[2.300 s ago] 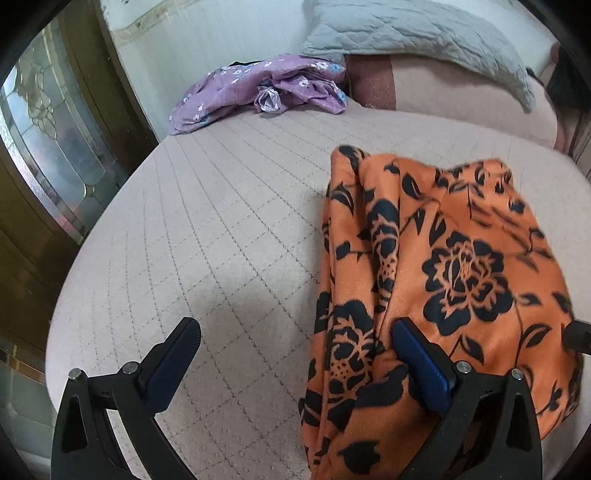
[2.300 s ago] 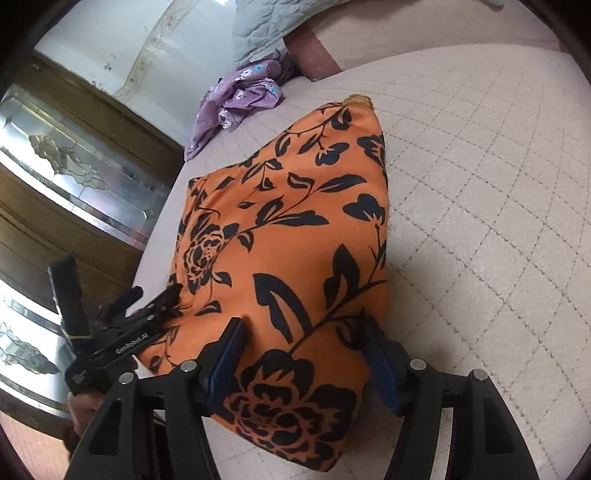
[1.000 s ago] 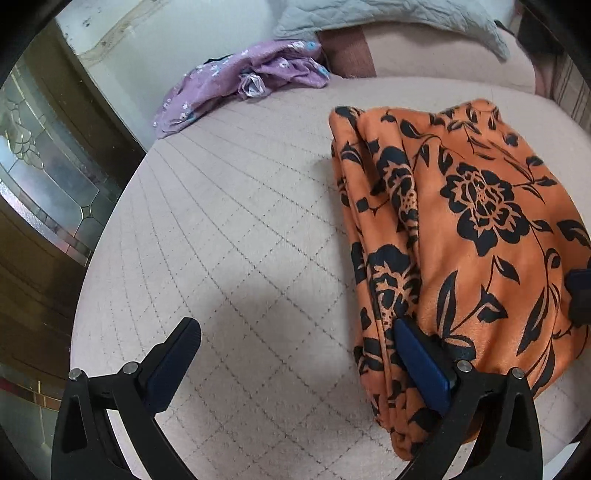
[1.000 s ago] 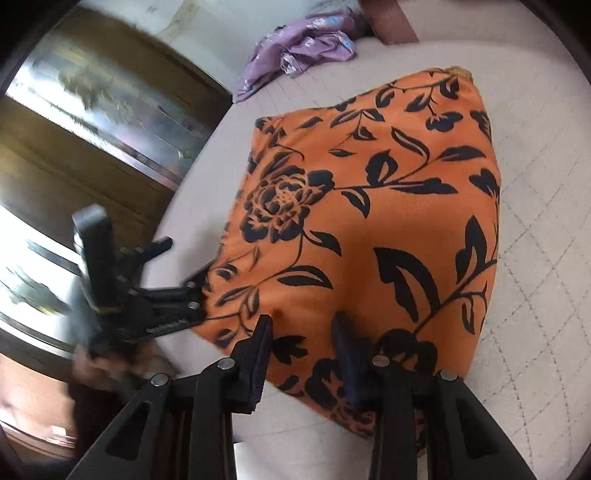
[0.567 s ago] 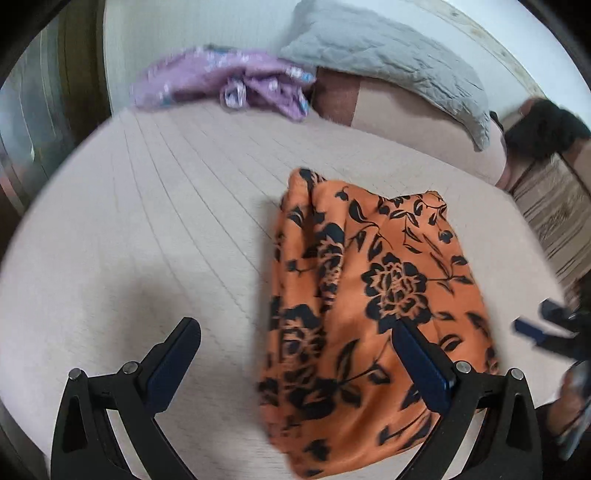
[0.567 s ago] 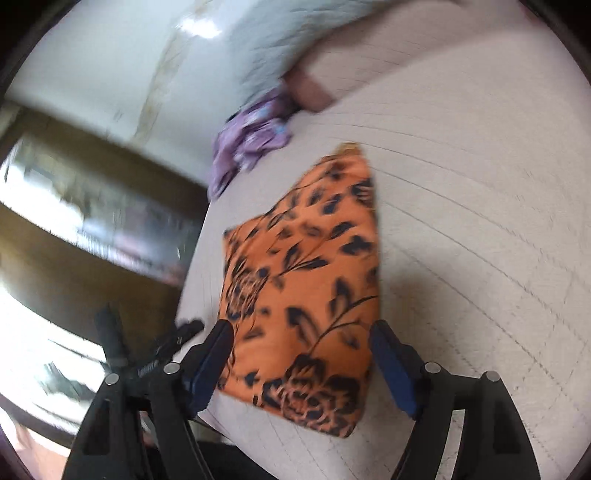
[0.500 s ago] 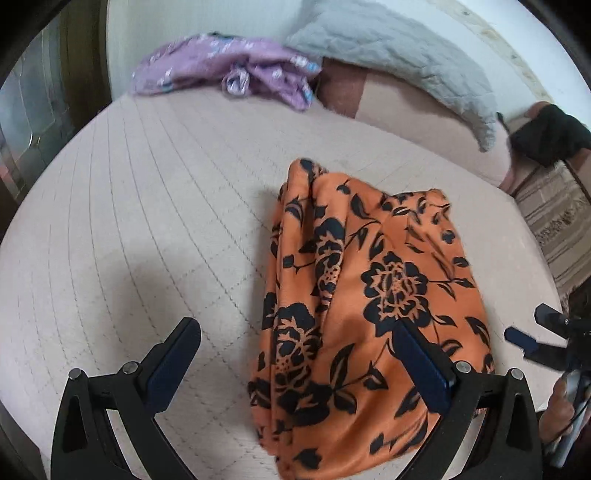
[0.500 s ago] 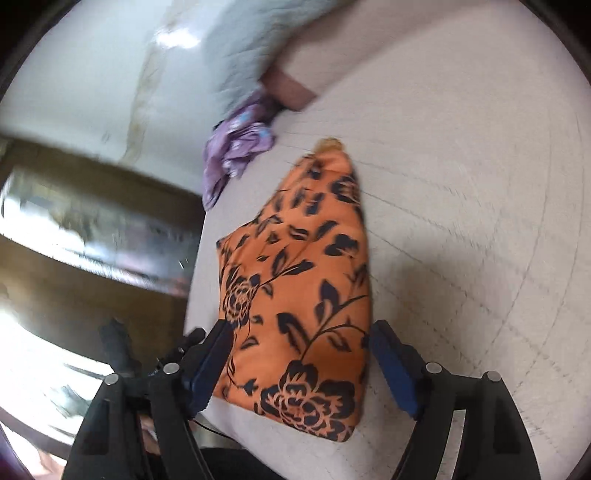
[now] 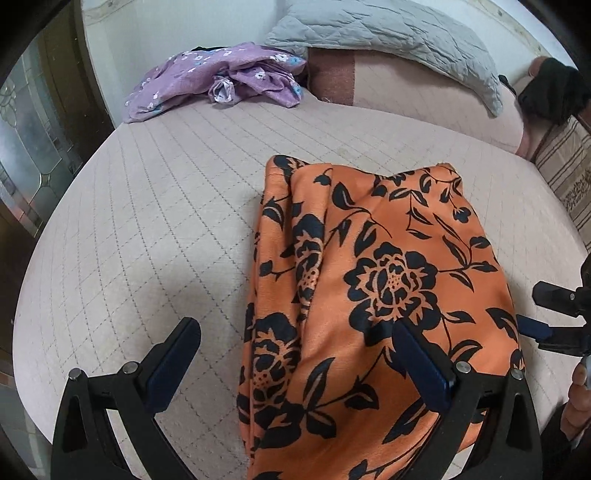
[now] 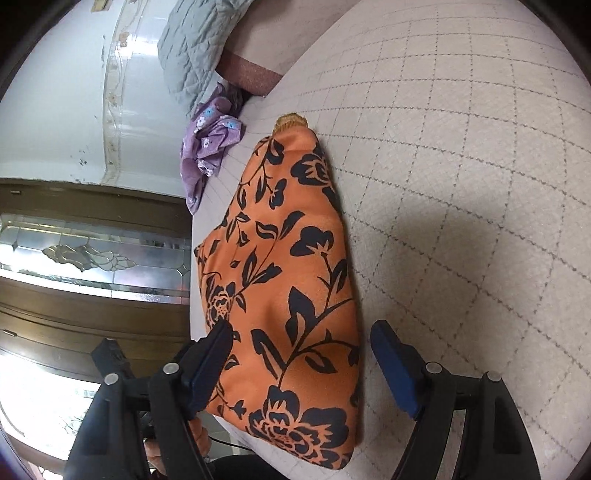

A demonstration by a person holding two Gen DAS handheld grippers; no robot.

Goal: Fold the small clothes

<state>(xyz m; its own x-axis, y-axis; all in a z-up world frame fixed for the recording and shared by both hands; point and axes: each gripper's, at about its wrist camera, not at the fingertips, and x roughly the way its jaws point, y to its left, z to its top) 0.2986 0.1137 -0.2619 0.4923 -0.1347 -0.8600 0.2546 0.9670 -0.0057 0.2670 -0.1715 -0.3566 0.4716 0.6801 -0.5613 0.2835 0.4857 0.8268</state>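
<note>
An orange garment with black flowers [image 9: 388, 277] lies folded on the pale quilted bed [image 9: 147, 221], its long folded edge on the left in the left wrist view. My left gripper [image 9: 295, 328] is open and wide above the garment's near left part, and the pads touch nothing. In the right wrist view the same garment [image 10: 288, 280] runs away from me. My right gripper [image 10: 301, 328] is open over its near end, with the cloth below the jaws and not pinched. The right gripper [image 9: 554, 317] also shows at the garment's right edge.
A crumpled purple floral garment [image 9: 221, 77] and a grey quilted pillow [image 9: 388, 33] lie at the bed's far end. A wooden cabinet with leaded glass [image 10: 92, 258] stands along the bed's left side. Striped fabric [image 9: 569, 173] sits at the far right. A hand [image 10: 199, 435] shows below.
My right gripper has let go of the garment's near edge, opened wide and rolled. The left gripper has shifted a little and stays open. The garment lies still.
</note>
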